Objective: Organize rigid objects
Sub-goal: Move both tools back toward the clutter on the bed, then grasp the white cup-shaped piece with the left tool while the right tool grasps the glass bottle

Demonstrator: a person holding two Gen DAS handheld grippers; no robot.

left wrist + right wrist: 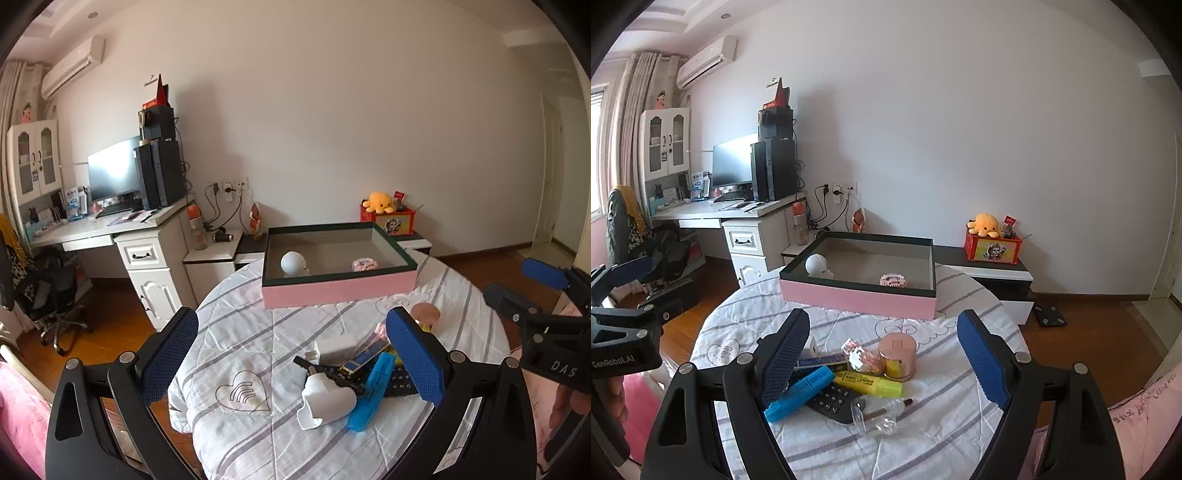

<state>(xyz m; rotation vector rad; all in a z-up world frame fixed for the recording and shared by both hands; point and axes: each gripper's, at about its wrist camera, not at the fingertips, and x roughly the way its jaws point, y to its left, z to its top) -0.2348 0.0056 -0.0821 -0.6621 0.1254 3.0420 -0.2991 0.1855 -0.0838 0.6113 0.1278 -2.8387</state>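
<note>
A pink box with a dark green rim (332, 291) (857, 299) stands at the far side of the quilt-covered round table. It holds a white ball-shaped thing (293, 263) (817, 265) and a small pink item (365, 264) (894, 280). Nearer lies a pile: a blue highlighter (373, 391) (801, 391), a yellow highlighter (871, 384), a white charger (336, 347), a black keypad (833, 400) and a rose-gold jar (897, 356) (424, 314). My left gripper (291, 317) hovers open above the pile's left part. My right gripper (882, 321) hovers open over the pile, nothing between its pads.
The table's striped quilt (240, 332) hangs over its edges, with wooden floor (1089, 332) around it. A desk with a monitor (110, 173) and an office chair (51, 295) stand to the left. Behind the table, a low cabinet bears a red toy box (991, 251).
</note>
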